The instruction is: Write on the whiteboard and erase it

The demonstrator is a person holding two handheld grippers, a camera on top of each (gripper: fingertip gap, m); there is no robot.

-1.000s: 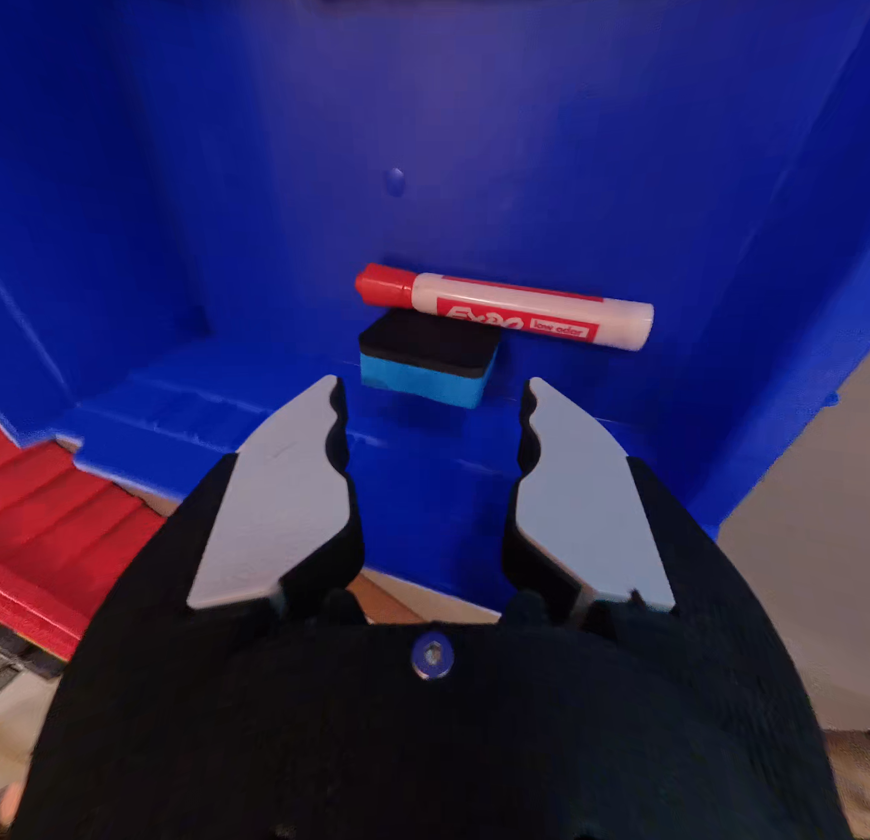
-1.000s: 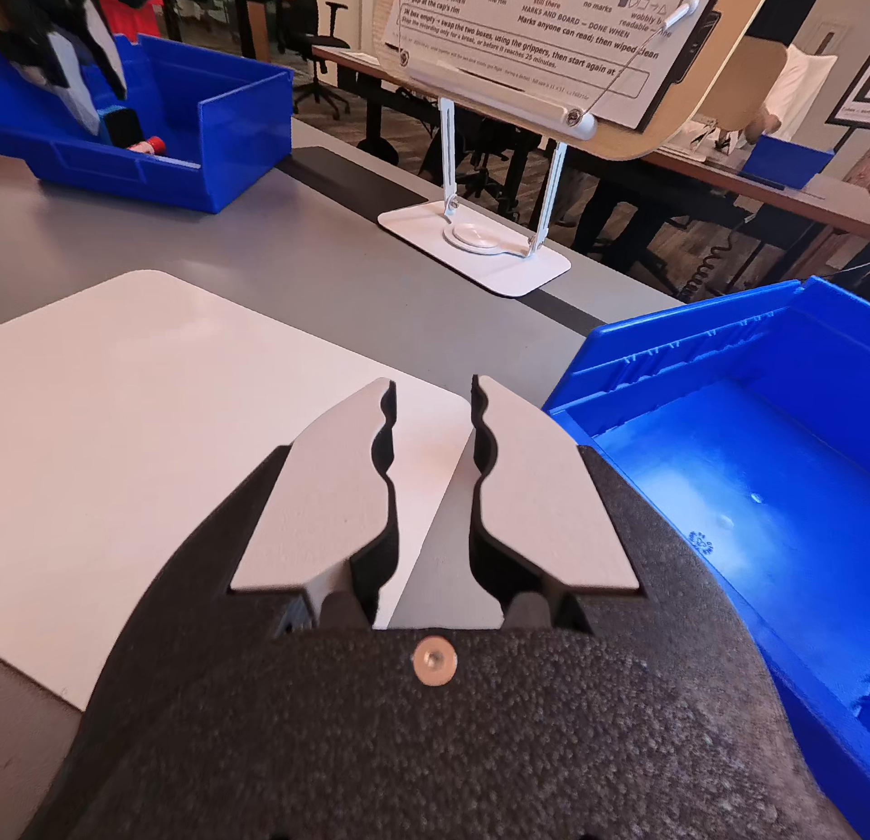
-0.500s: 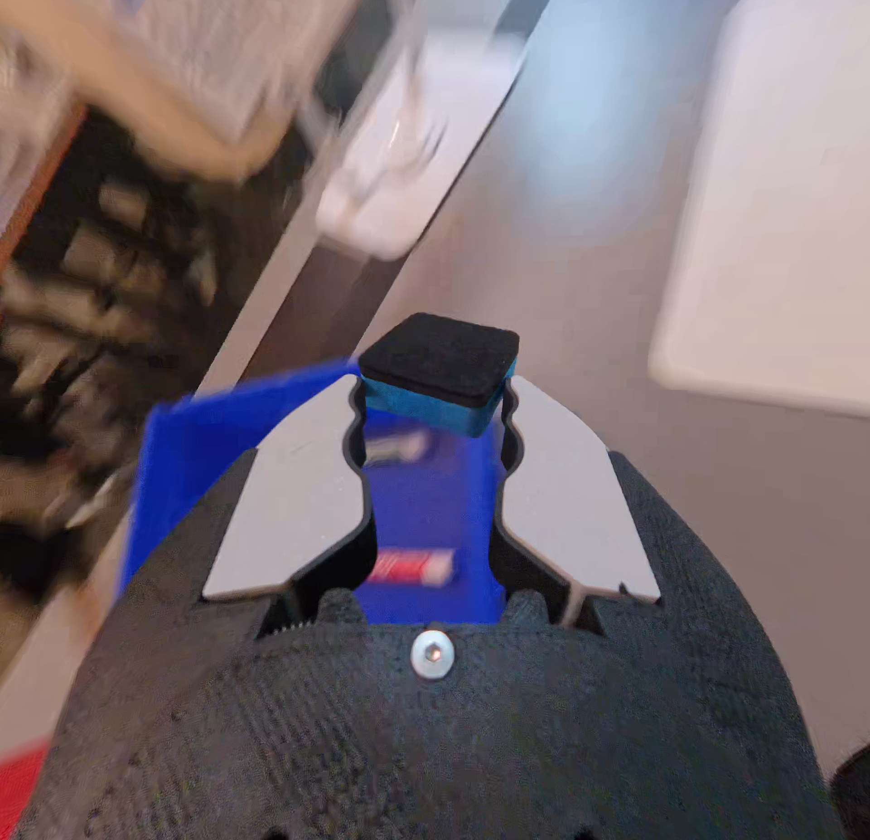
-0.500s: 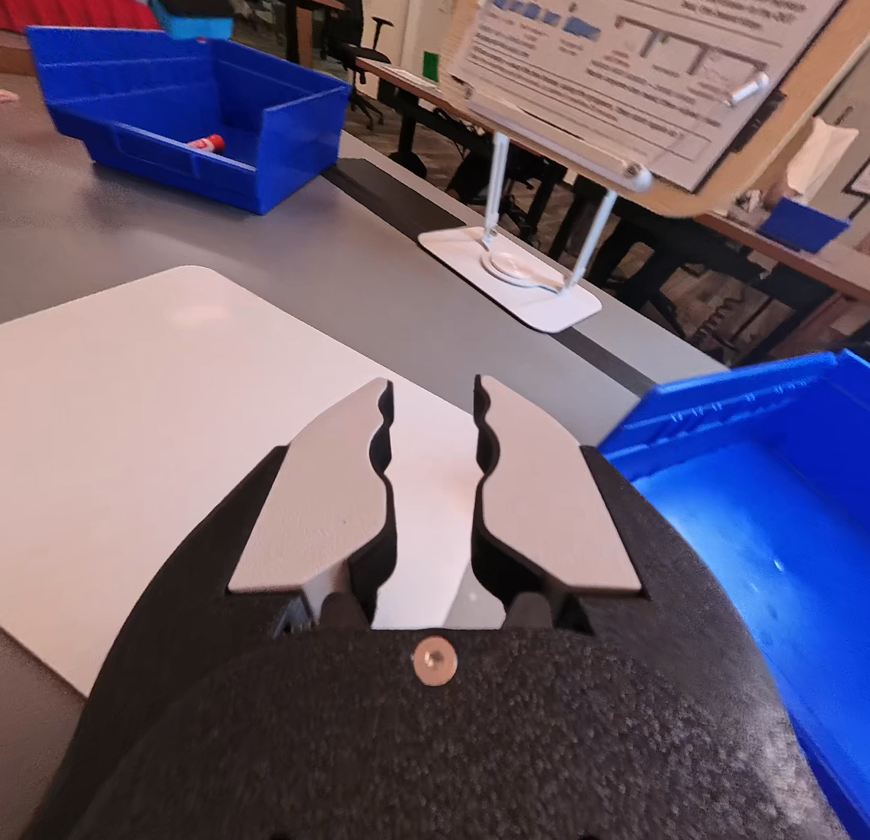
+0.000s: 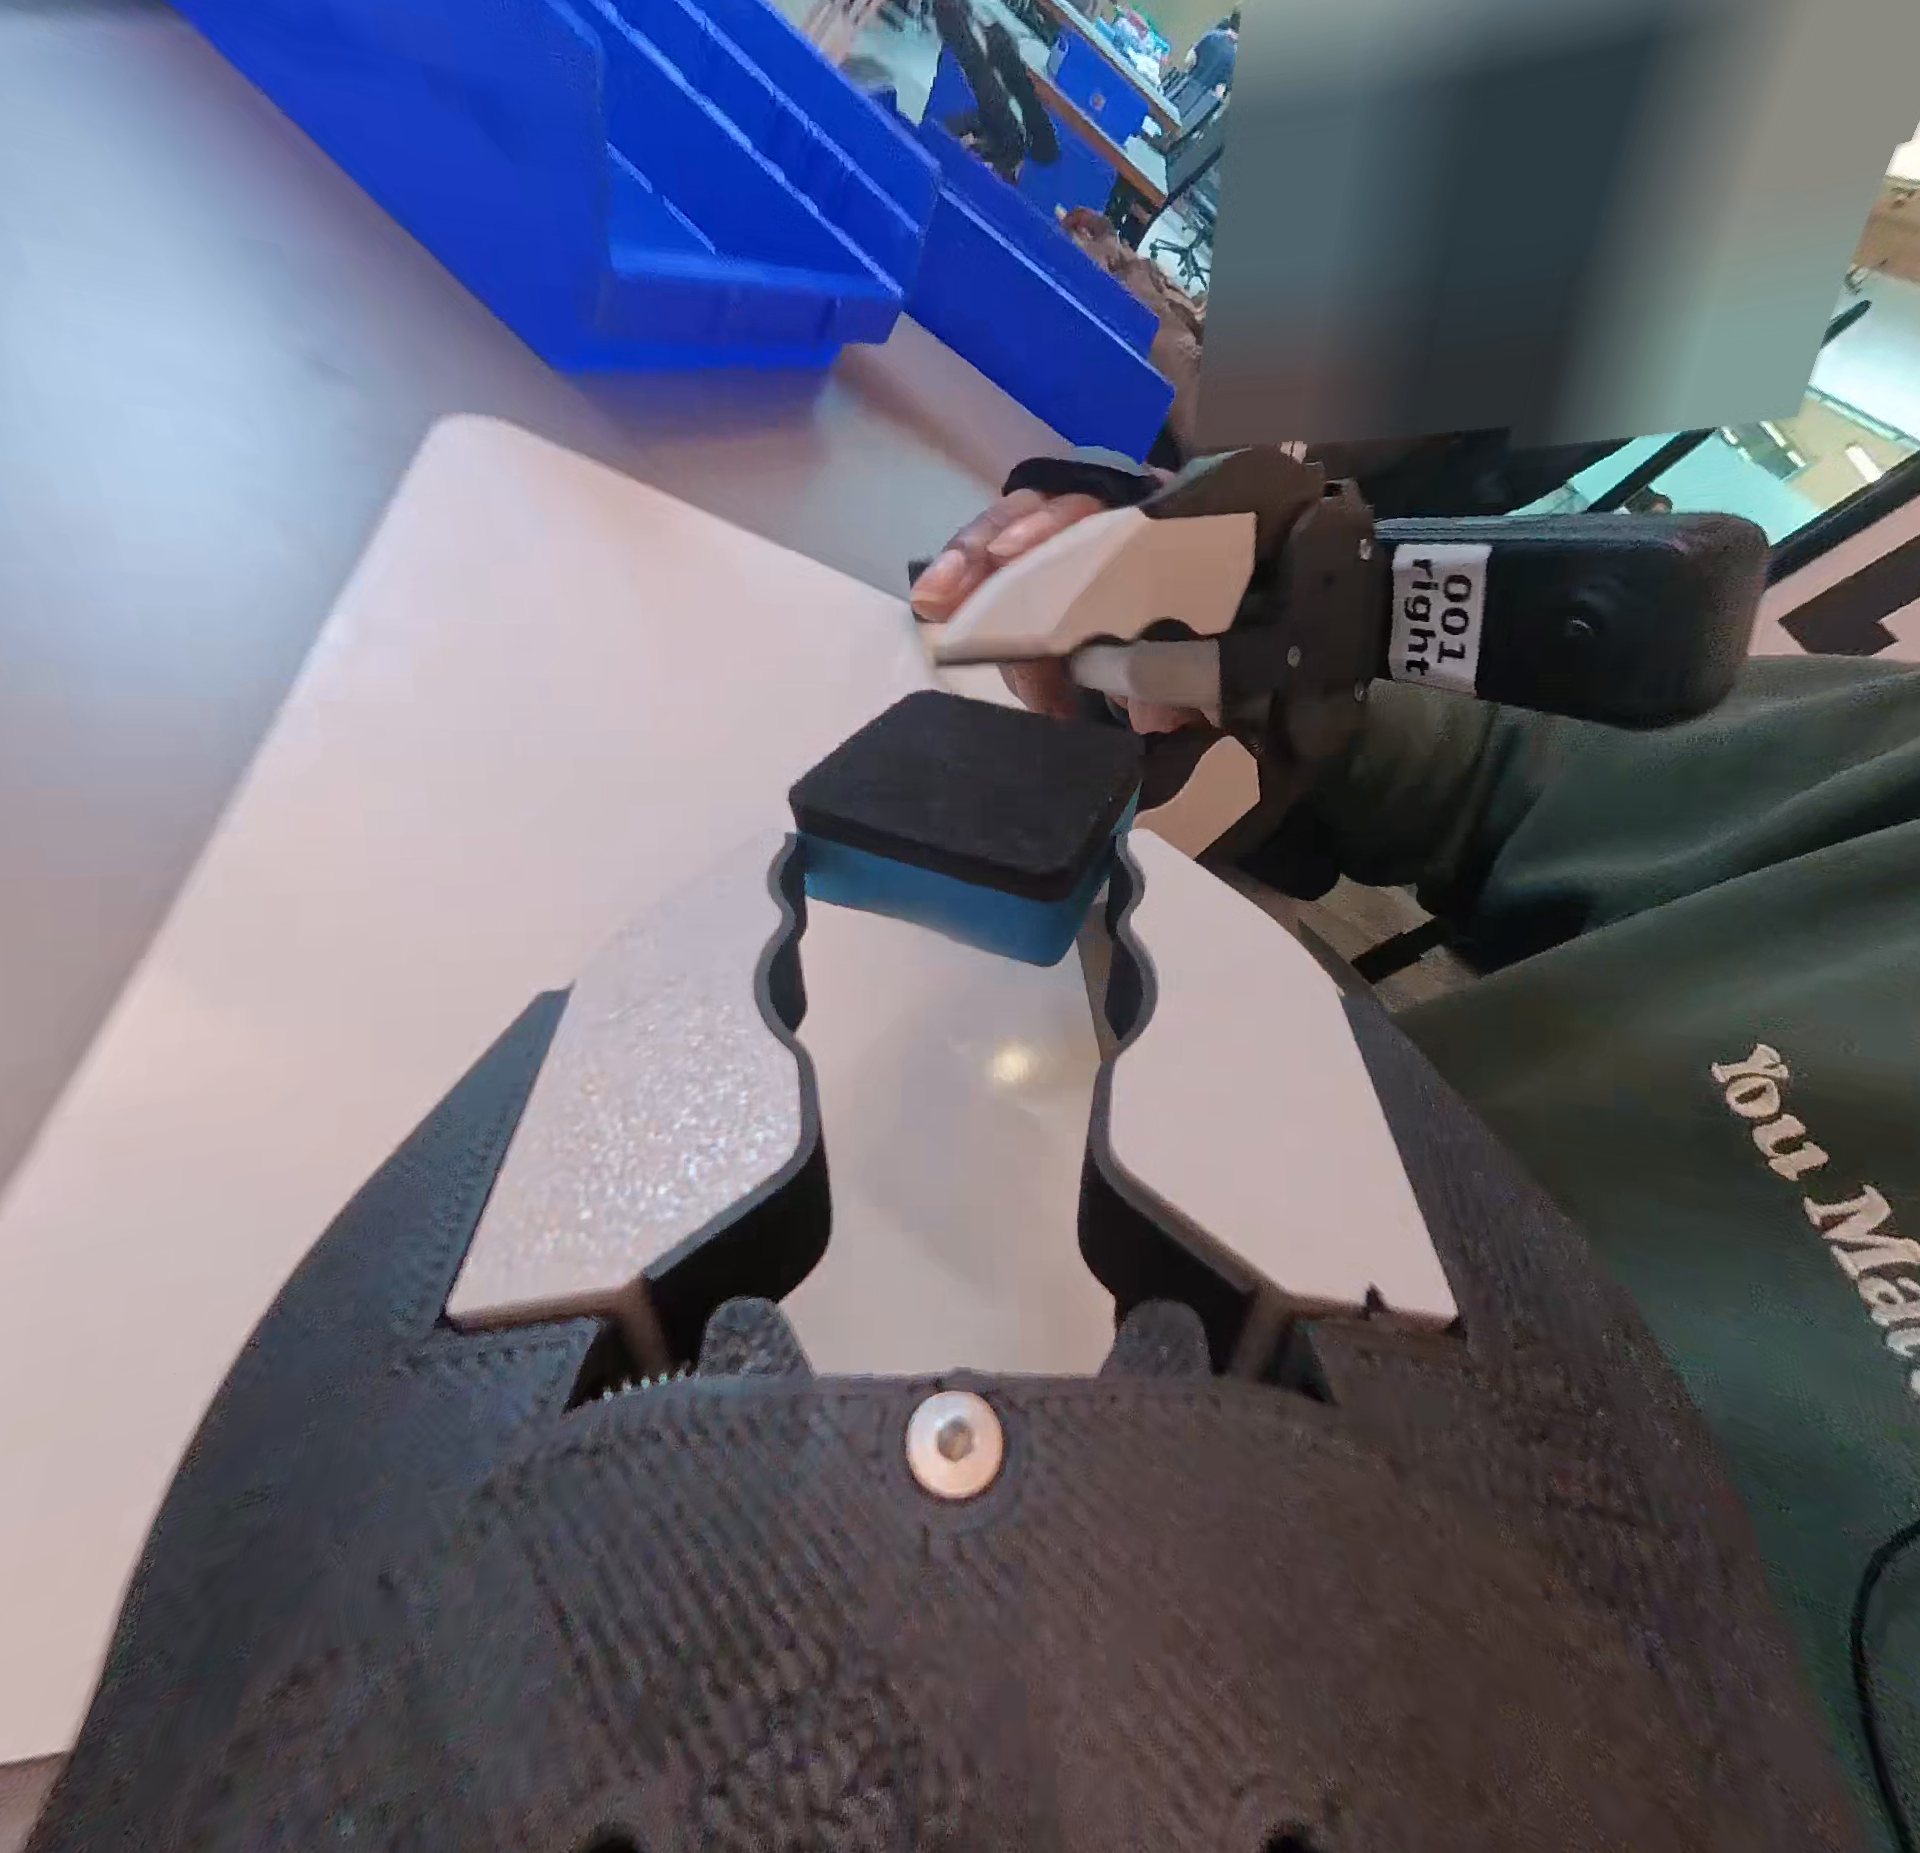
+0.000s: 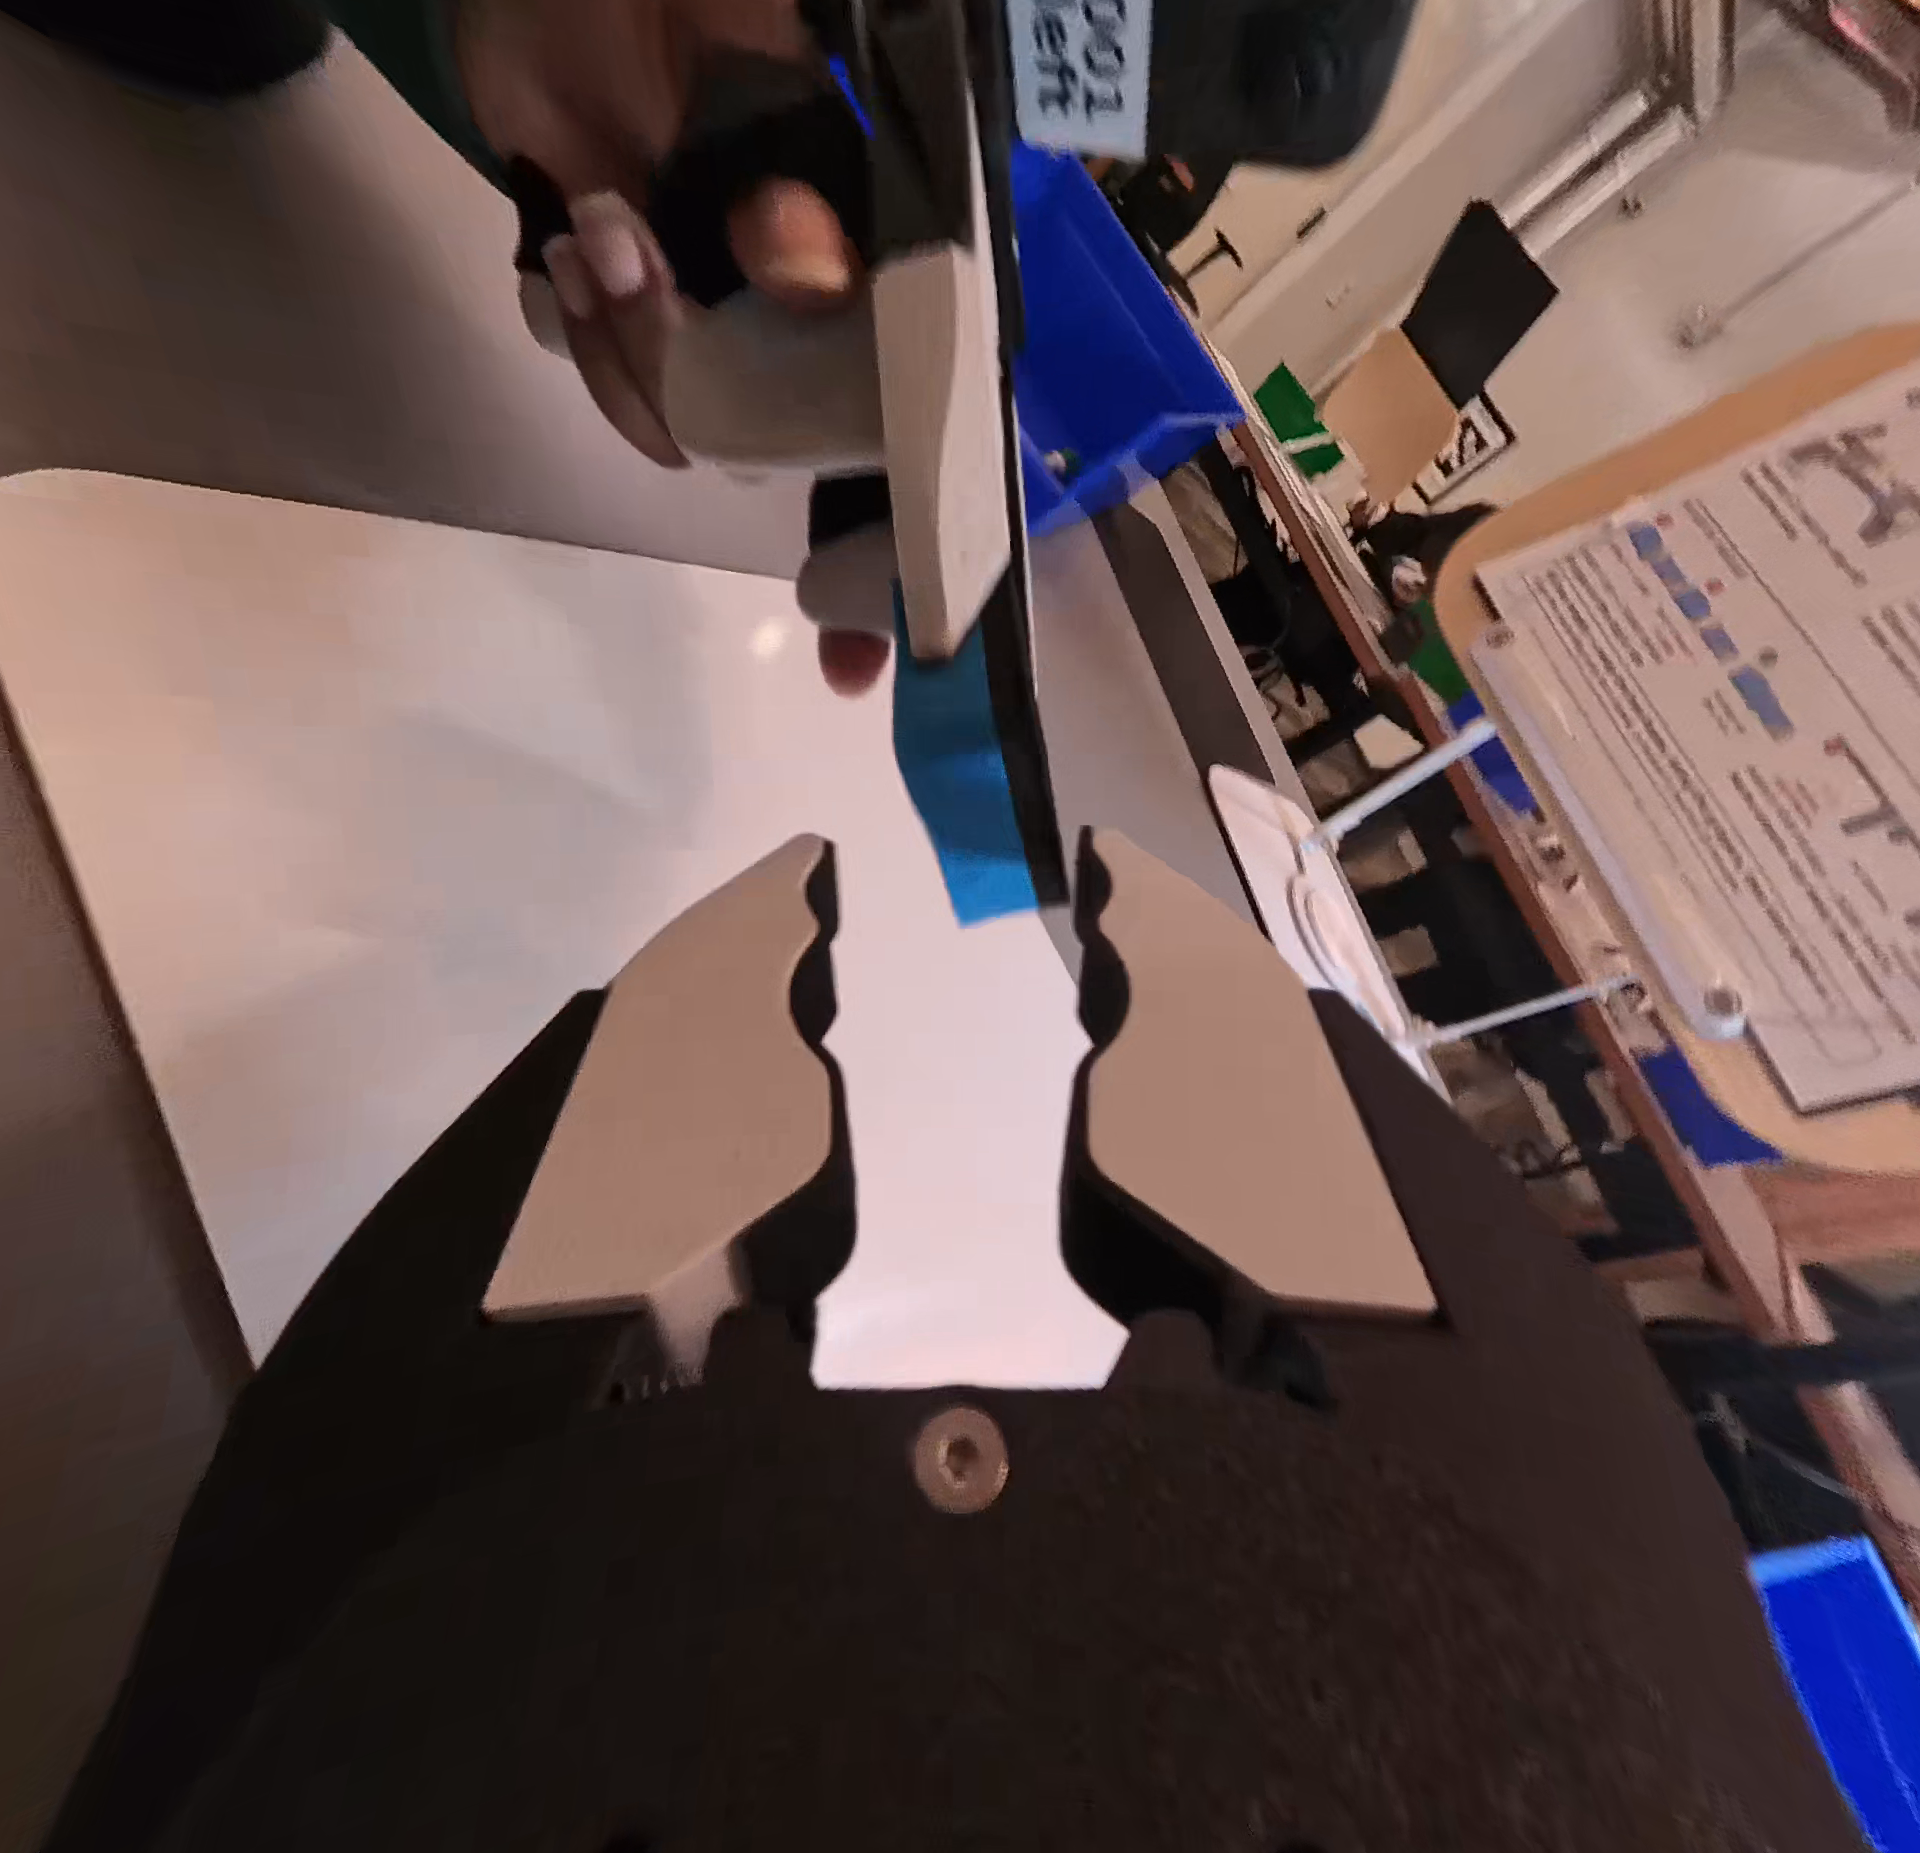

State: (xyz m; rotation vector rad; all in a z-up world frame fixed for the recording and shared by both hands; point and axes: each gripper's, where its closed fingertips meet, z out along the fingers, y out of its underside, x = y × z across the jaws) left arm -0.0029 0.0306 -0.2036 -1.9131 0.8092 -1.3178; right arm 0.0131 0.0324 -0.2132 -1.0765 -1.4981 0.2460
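My left gripper point(image 5: 956, 868) is shut on the eraser point(image 5: 961, 816), a blue foam block with a black felt face, held at the fingertips above the whiteboard point(image 5: 468, 764). My right gripper point(image 6: 951, 853) is open and empty over the whiteboard point(image 6: 416, 764). In the right wrist view the eraser point(image 6: 956, 775) hangs edge-on just ahead of my right fingertips, held by the left gripper's fingers point(image 6: 935, 473). In the left wrist view the right gripper point(image 5: 1039, 608) is just beyond the eraser, in a person's hand. The whiteboard shows no marks. No marker is in view.
A blue bin point(image 5: 675, 172) stands past the whiteboard's far end on the grey table. Another blue bin point(image 6: 1101, 349) is behind the left gripper. A document stand point(image 6: 1714, 764) with a white base point(image 6: 1309, 920) stands at the table's edge. A green sleeve point(image 5: 1558, 837) is on the right.
My left gripper closed on the eraser in the blue bin, lifted it out and carried it over the whiteboard. My right gripper rolled, turned toward the left one and opened slightly wider.
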